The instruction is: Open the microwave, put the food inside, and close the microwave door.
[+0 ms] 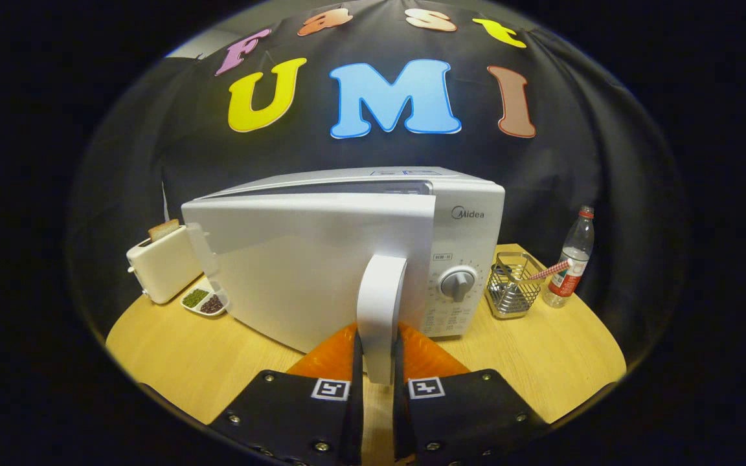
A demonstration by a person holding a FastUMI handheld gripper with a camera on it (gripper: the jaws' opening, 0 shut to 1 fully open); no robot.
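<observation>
A white microwave (463,226) stands on the round wooden table (541,362). Its door (282,259) is swung partly open toward me, hinged on the left. The door's upright white handle (381,304) sits between my two orange fingers (331,353), which press on it from both sides. My gripper (378,356) is shut on that handle. The door hides the oven's inside. A small divided dish (204,301) with green and dark food lies on the table left of the door.
A white toaster (162,265) with a slice of bread in it stands at the far left. Right of the microwave are a wire basket (512,288) holding a striped straw and a plastic water bottle (570,262). Bare tabletop lies to both sides of my fingers.
</observation>
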